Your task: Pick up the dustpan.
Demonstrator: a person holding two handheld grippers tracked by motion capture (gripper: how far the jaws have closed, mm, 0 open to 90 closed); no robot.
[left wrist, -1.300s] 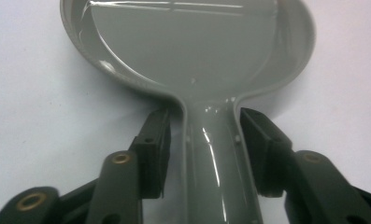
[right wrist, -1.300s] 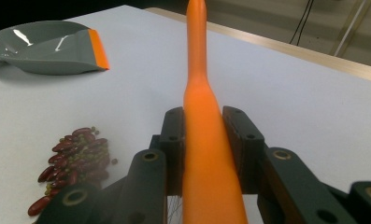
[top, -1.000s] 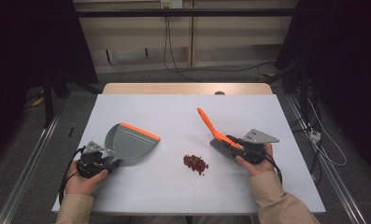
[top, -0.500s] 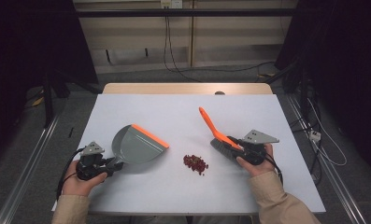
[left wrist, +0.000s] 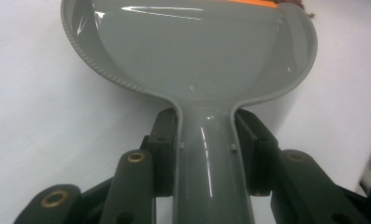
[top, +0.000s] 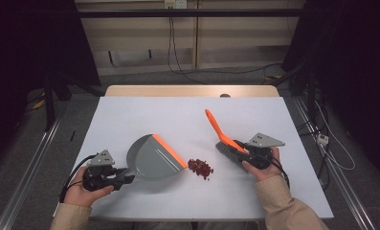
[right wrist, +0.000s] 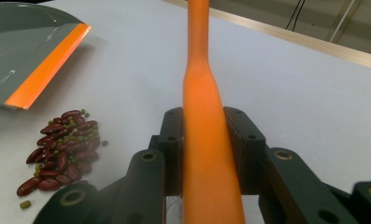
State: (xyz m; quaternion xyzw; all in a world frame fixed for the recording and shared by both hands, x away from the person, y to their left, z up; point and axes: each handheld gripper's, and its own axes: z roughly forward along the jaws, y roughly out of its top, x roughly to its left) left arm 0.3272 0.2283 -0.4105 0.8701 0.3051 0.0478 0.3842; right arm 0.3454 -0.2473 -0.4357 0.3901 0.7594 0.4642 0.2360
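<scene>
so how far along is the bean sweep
Done: the left gripper is shut on the dustpan handle, and the right gripper is shut on the brush. In hand: the dustpan's orange lip sits beside the beans. Left: sweeping, since the pile lies on the table and the pan looks empty.

High view: table (top: 144, 115) evenly lit from overhead, room around it dark, corners nearly black; soft, slightly grainy. Left gripper view: white glare streaks on the glossy dustpan (left wrist: 192, 51), jaws at bottom soft. Right gripper view: brush handle (right wrist: 206, 140) blurred up close, beans (right wrist: 64, 149) sharp, faint shadows.
</scene>
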